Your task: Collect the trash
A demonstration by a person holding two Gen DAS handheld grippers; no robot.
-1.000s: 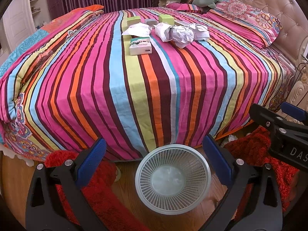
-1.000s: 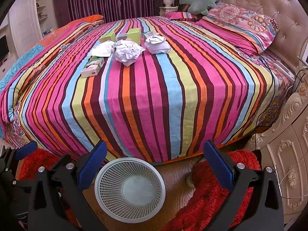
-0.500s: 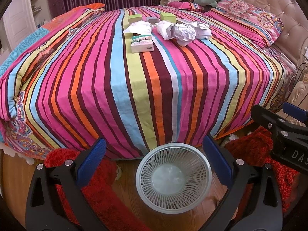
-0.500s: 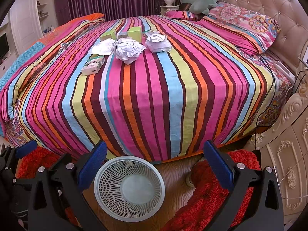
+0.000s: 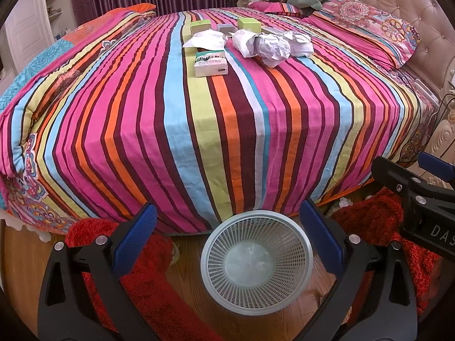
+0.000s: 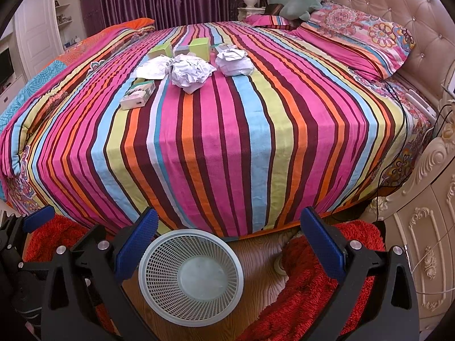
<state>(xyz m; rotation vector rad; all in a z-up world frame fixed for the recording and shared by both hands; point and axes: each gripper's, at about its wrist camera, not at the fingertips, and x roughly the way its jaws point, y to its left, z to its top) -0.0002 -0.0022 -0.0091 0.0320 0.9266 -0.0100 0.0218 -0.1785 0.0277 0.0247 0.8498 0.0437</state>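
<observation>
I hold the left gripper (image 5: pixel 227 233) and the right gripper (image 6: pixel 230 236) with jaws spread wide, nothing between them. Just below and ahead of both sits the mesh basket (image 5: pixel 257 261) on the wooden floor (image 5: pixel 187 278), flanked by red rugs (image 5: pixel 148 281). Beyond rises the striped bed (image 5: pixel 227 119). Far ahead on it lie a tissue pack (image 5: pixel 211 64), crumpled paper balls (image 5: pixel 273 46) and green boxes (image 5: pixel 249 24).
</observation>
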